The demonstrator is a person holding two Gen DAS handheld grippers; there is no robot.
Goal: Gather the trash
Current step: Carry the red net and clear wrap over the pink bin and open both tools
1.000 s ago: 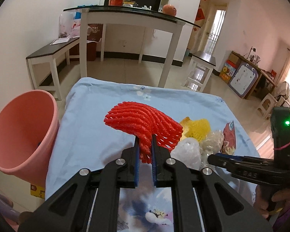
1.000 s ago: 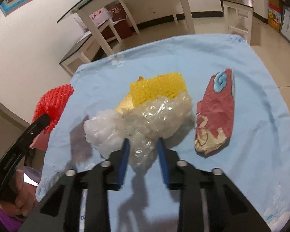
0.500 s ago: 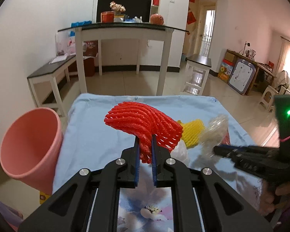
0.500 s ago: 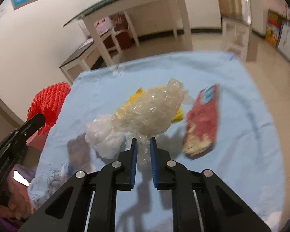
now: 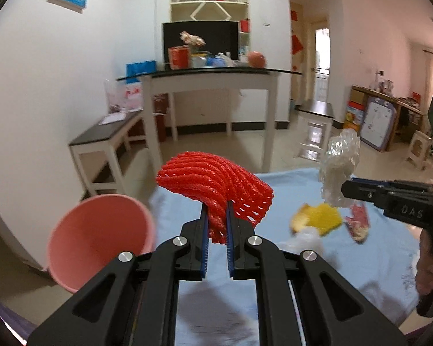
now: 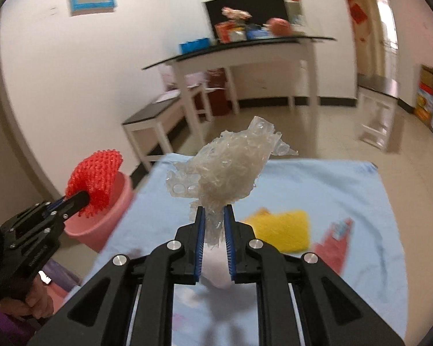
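My left gripper (image 5: 217, 216) is shut on a red foam fruit net (image 5: 213, 184), held in the air just right of the pink bin (image 5: 101, 239). In the right wrist view the red net (image 6: 95, 178) hangs over the pink bin (image 6: 101, 219). My right gripper (image 6: 214, 219) is shut on a crumpled clear bubble wrap (image 6: 228, 170), lifted above the blue cloth (image 6: 332, 190). The bubble wrap also shows in the left wrist view (image 5: 339, 161).
On the cloth lie a yellow foam net (image 6: 283, 227), a red wrapper (image 6: 332, 248) and a white plastic wad (image 6: 216, 268). A white table (image 5: 210, 86) and low bench (image 5: 109, 141) stand behind, on a tiled floor.
My right gripper closed on the bubble wrap and lifted it off the cloth. My left gripper rose with the red net and moved closer to the pink bin.
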